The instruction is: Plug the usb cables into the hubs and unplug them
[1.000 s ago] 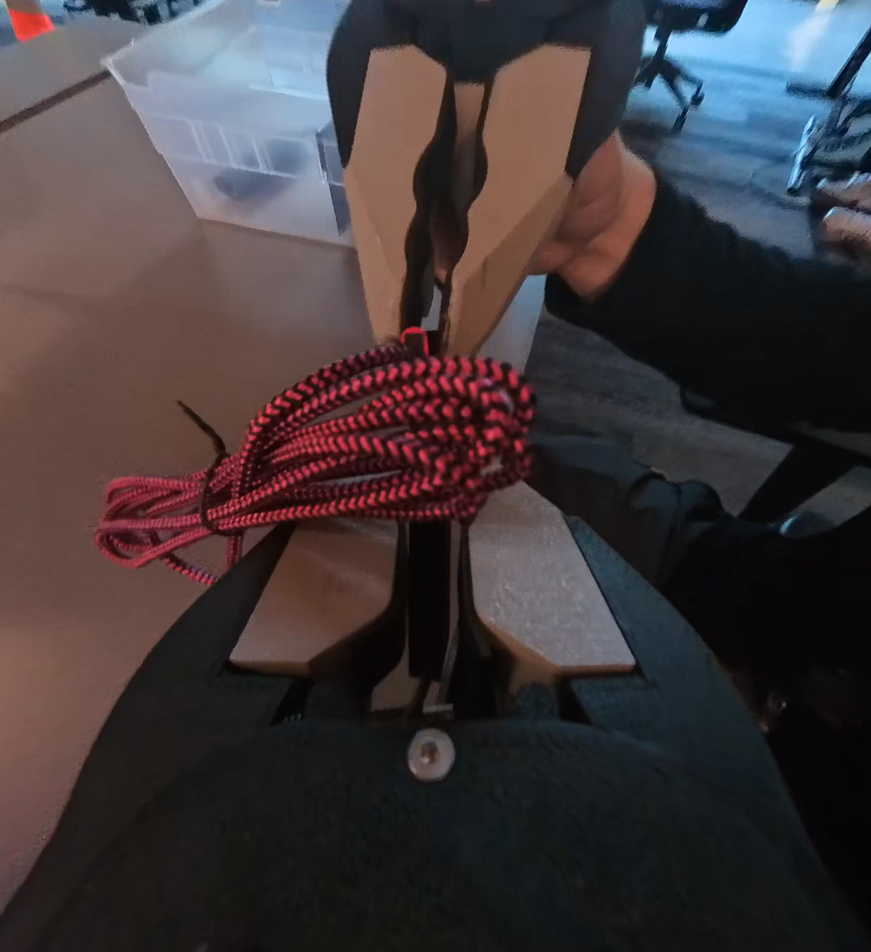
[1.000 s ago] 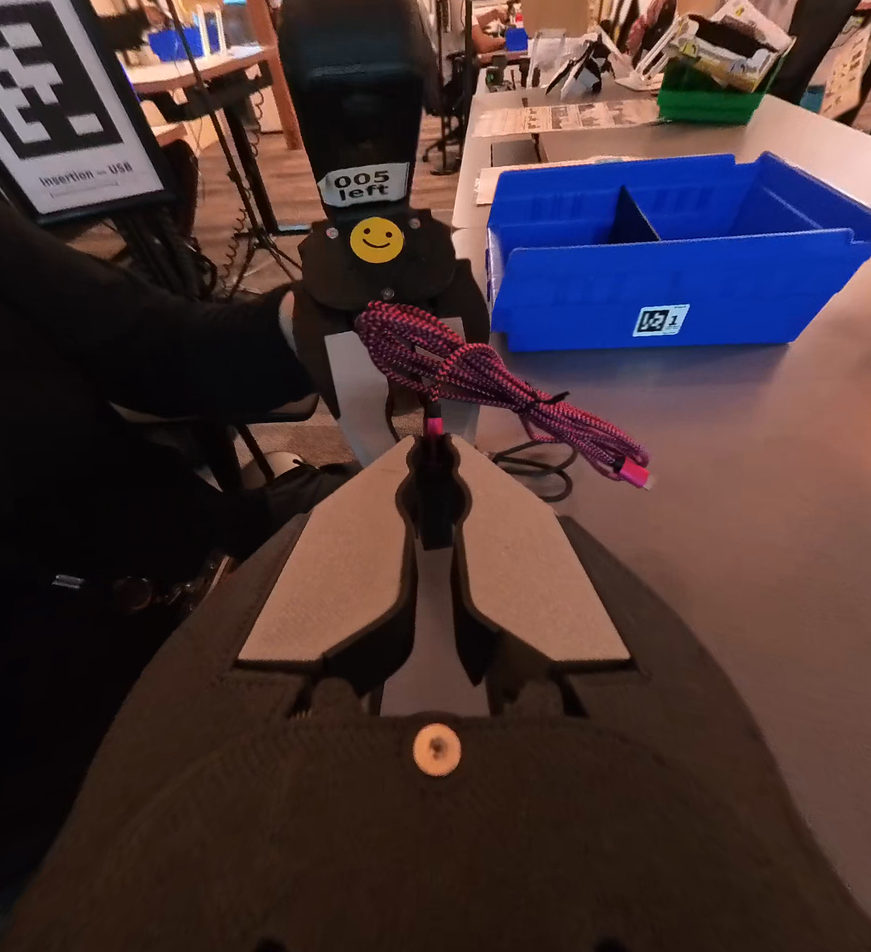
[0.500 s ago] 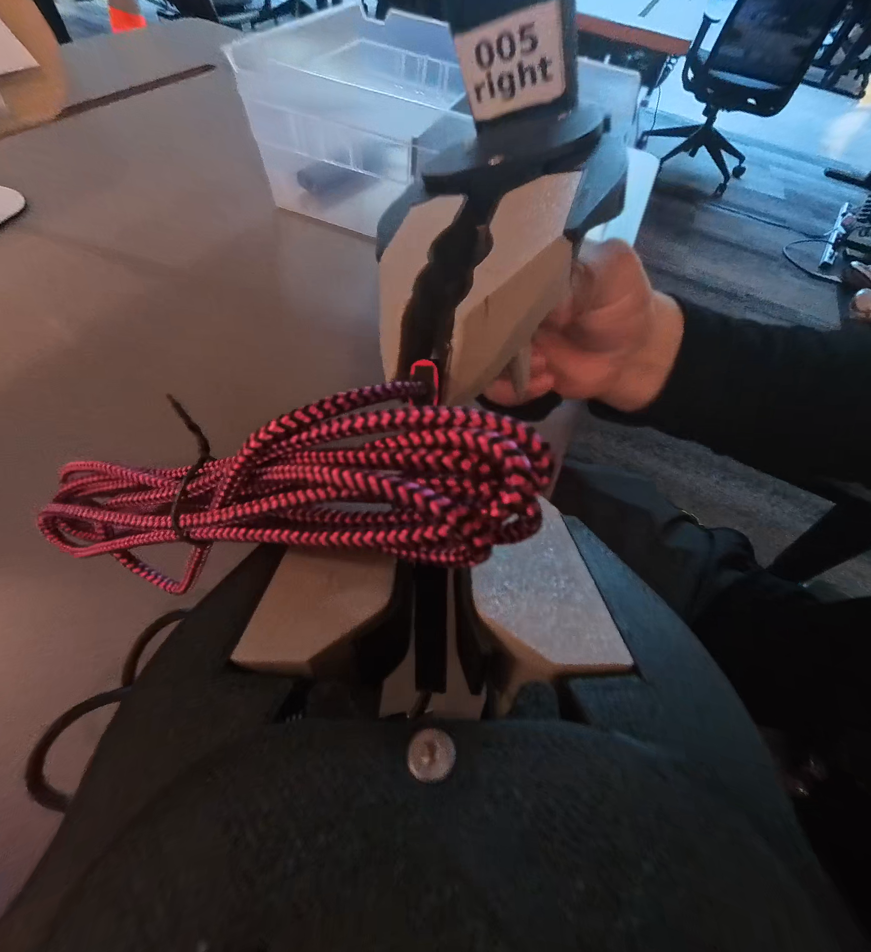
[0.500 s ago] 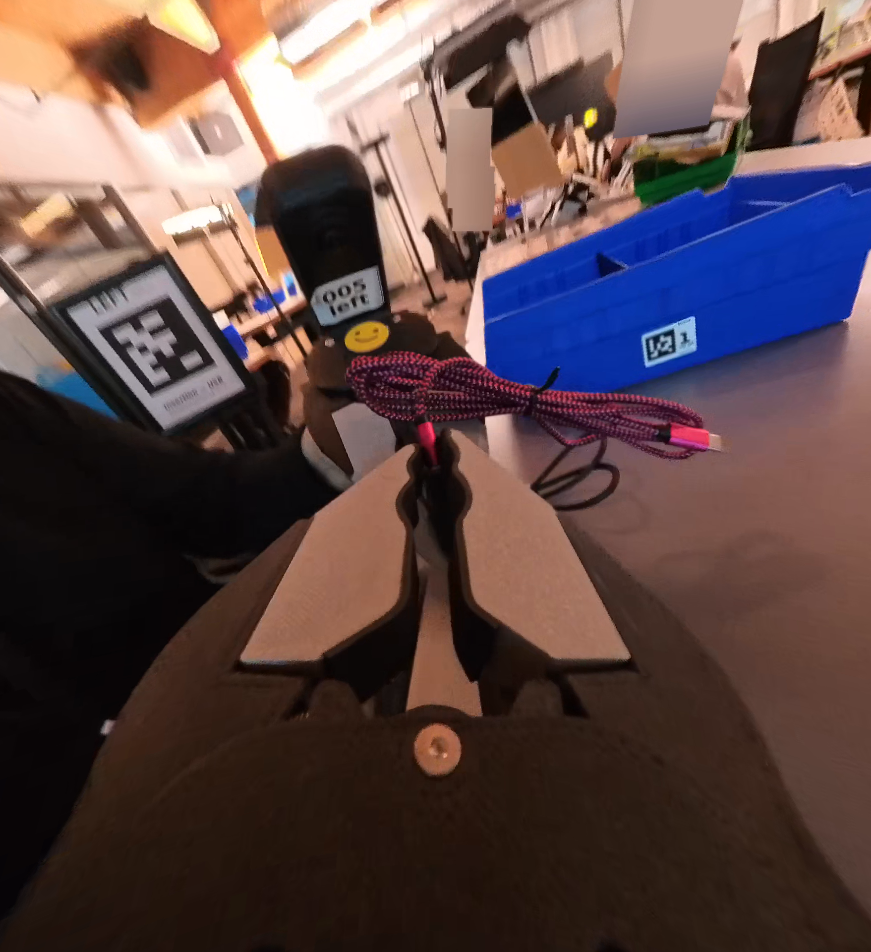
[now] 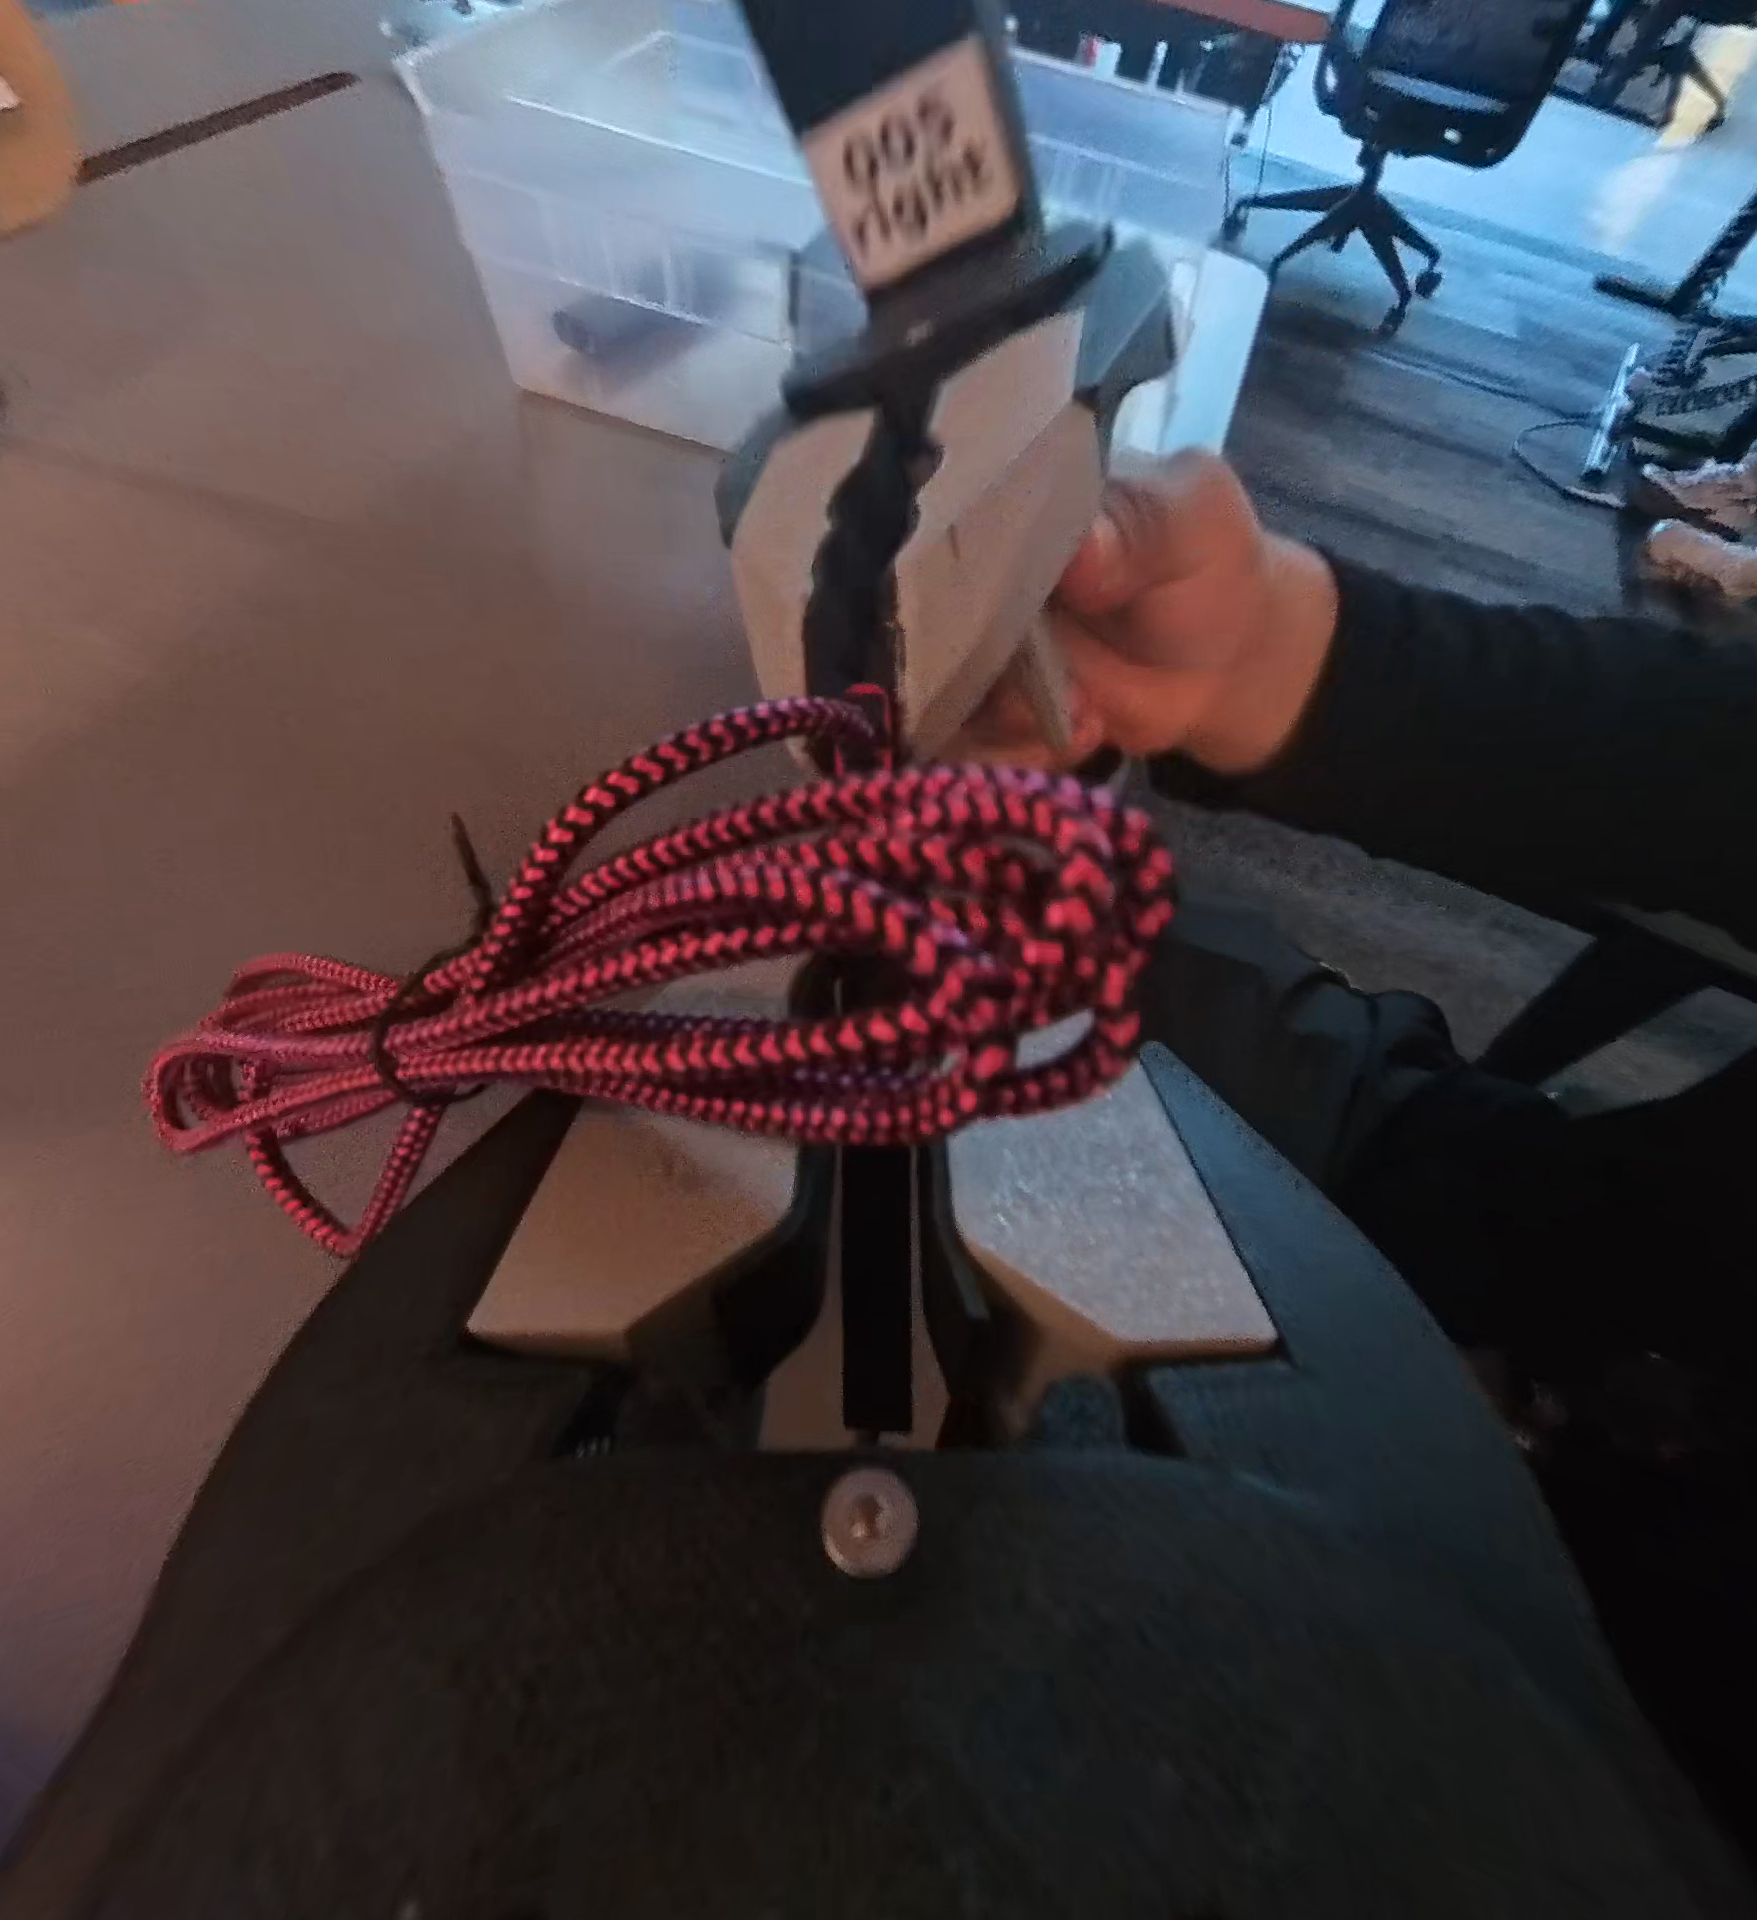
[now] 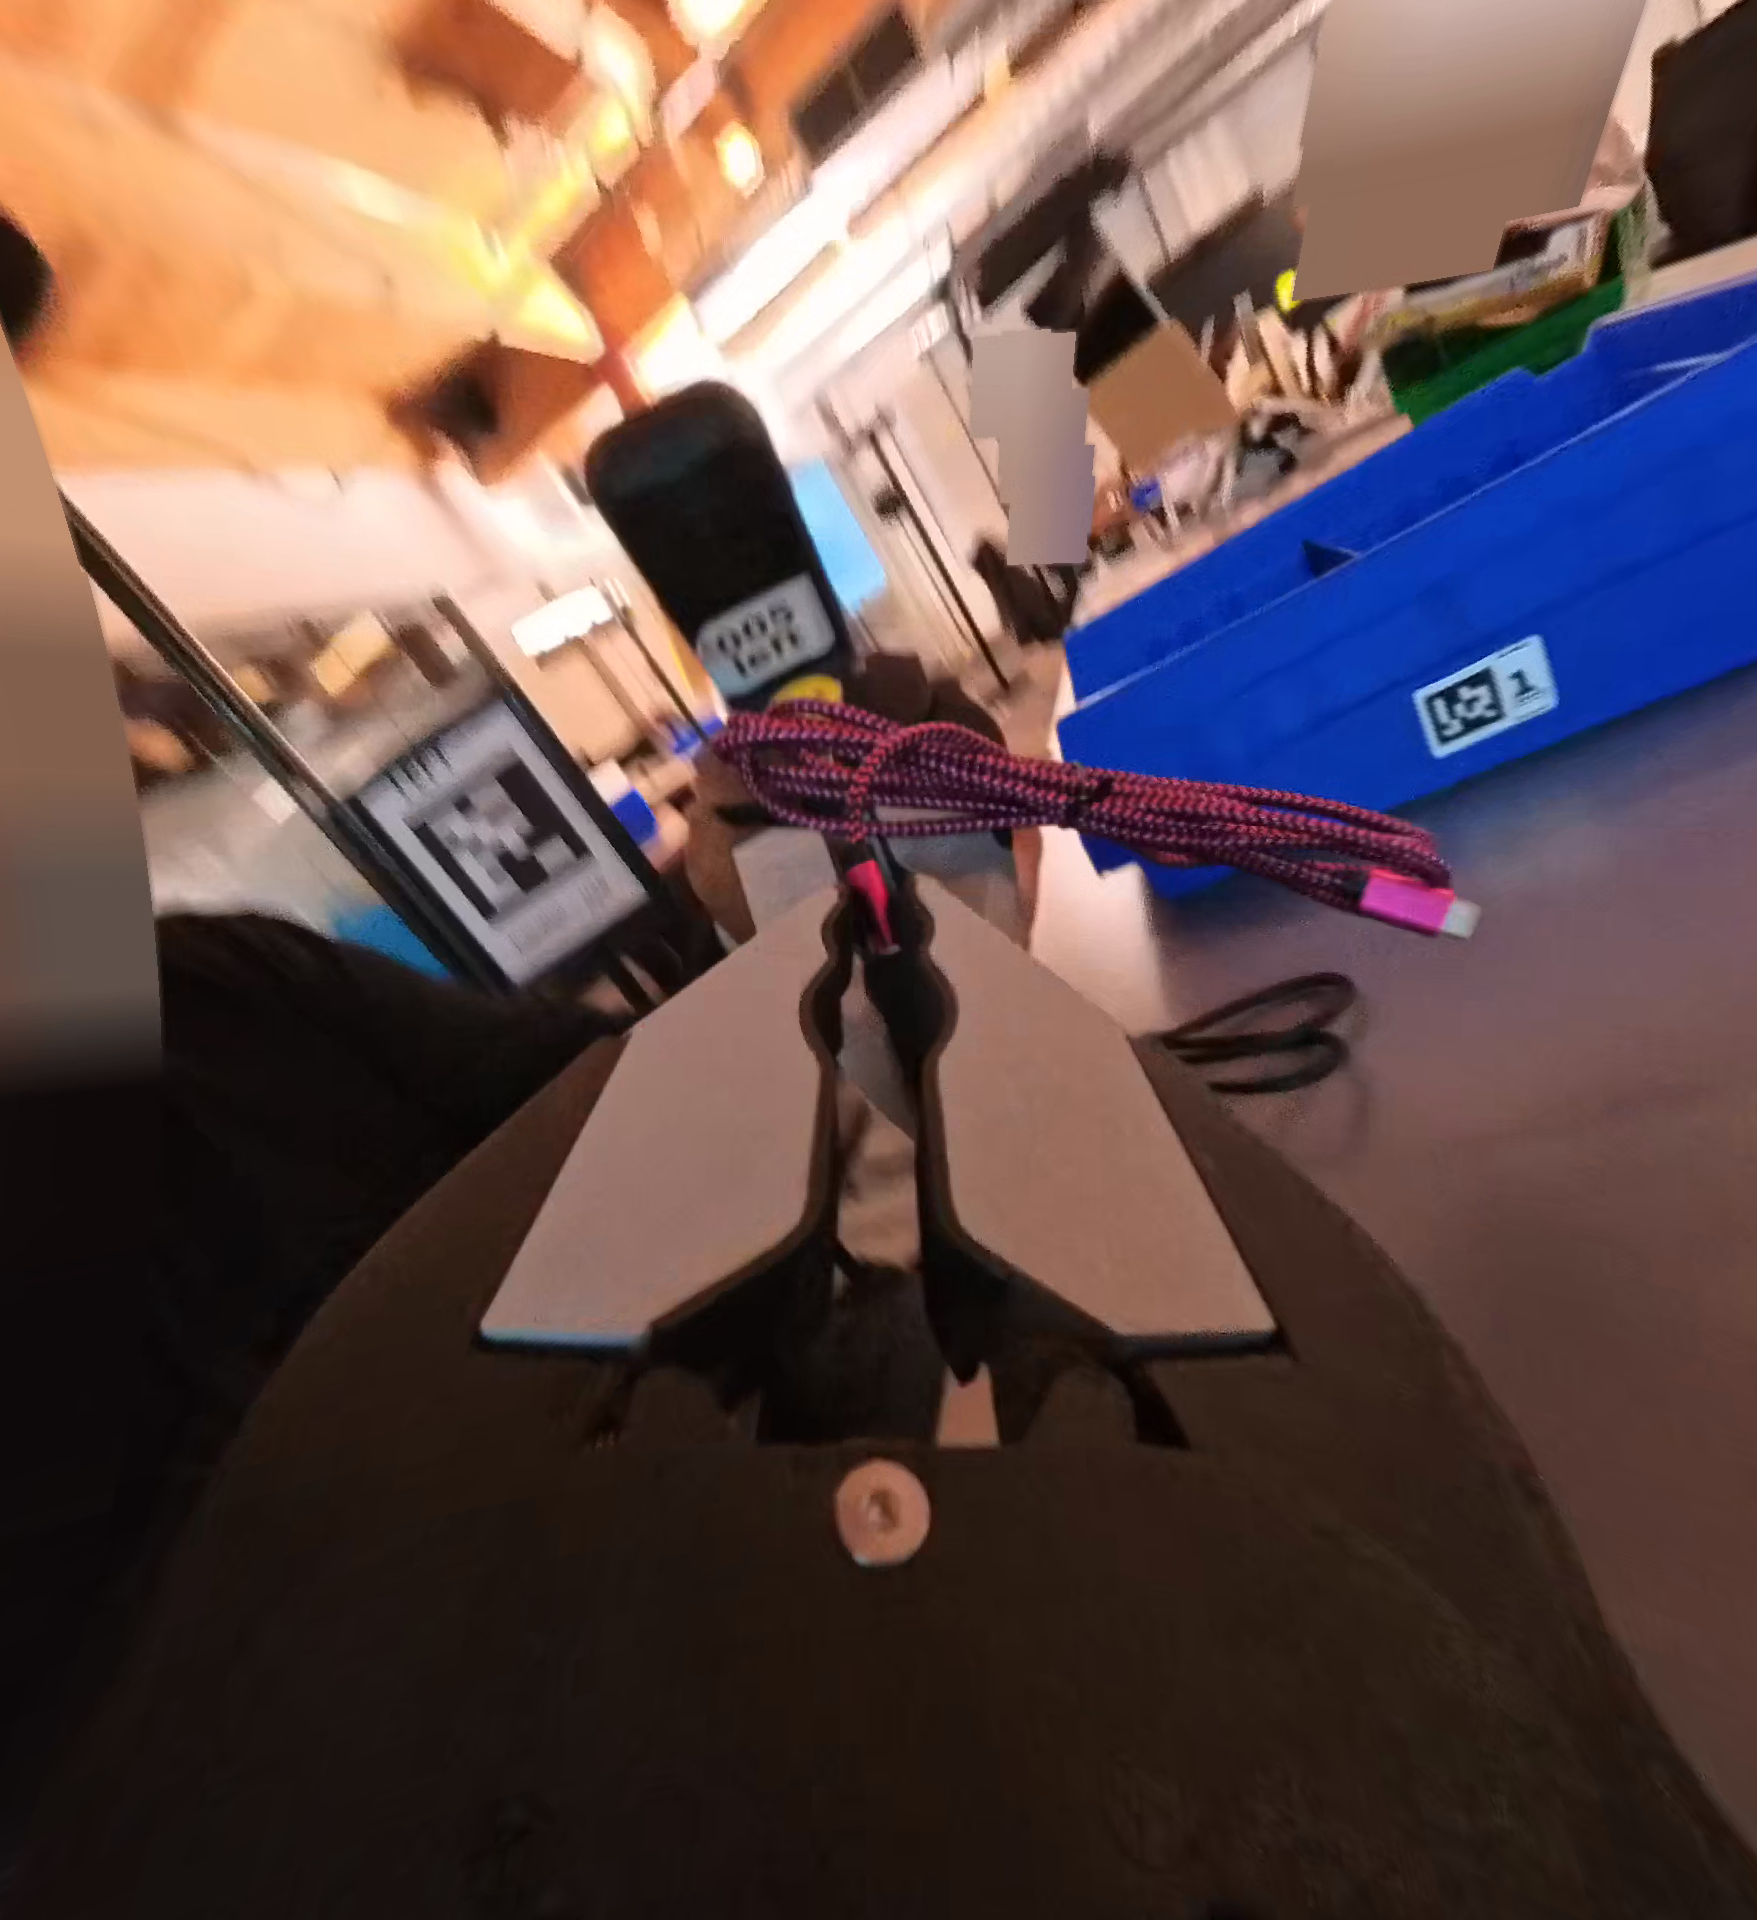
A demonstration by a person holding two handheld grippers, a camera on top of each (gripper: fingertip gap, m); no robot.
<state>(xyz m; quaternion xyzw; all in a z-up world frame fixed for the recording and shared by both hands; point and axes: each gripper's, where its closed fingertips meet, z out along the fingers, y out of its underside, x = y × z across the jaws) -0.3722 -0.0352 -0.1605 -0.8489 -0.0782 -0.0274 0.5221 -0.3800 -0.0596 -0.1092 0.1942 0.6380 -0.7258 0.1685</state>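
Observation:
A red-and-black braided usb cable (image 5: pixel 801 935), tied in a coil, hangs between my two grippers above the grey table (image 5: pixel 230 623). My left gripper (image 5: pixel 874 1049) is shut on a slim black hub (image 5: pixel 874 1299) seen edge-on; the coil hides its tips. My right gripper (image 6: pixel 869 920) faces it and is shut on the cable's red plug (image 6: pixel 866 894). The right gripper also shows in the left wrist view (image 5: pixel 858 717). The coil hides whether the plug sits in the hub. The cable's free pink connector (image 6: pixel 1414 904) sticks out to the right.
A clear plastic bin (image 5: pixel 645 208) stands on the table behind the right gripper. A blue bin (image 6: pixel 1476 644) stands at the right, with a loop of black cable (image 6: pixel 1258 1039) on the table before it. A tag board (image 6: pixel 500 821) stands off the table's edge.
Both grippers have stayed shut and tip to tip. The right wrist view has tilted upward, and the coil and its free connector have swung from drooping to nearly level.

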